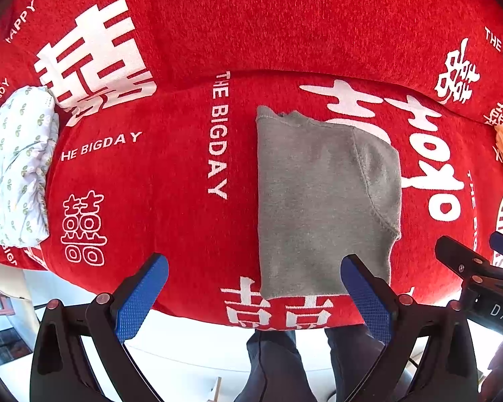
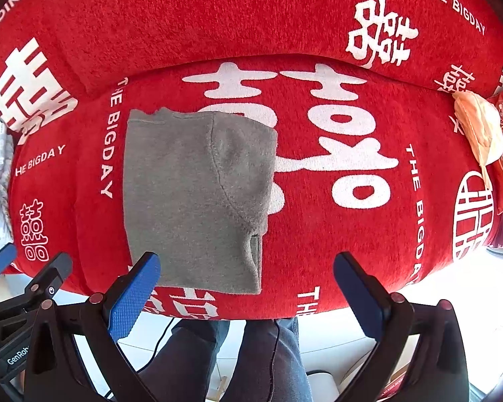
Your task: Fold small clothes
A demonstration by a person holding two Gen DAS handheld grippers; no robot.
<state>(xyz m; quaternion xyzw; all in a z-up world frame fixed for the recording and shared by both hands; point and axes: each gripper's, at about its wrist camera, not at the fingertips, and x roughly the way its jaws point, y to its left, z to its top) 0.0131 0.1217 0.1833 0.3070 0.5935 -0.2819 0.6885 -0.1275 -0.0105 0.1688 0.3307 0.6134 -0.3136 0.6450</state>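
While the gray garment (image 1: 322, 201) lay folded into a flat rectangle on the red seat cover (image 1: 171, 221), both grippers hung just off its near edge. The left gripper (image 1: 255, 278) stood with its blue-padded fingers (image 1: 141, 298) spread wide and nothing between them; its right finger overlapped the garment's near corner in view, contact uncertain. The right gripper (image 2: 248, 274) was likewise spread and empty, its left finger at the garment's near left corner. A white floral cloth (image 1: 16, 167) lay at the far left, a peach cloth (image 2: 479, 130) at the far right.
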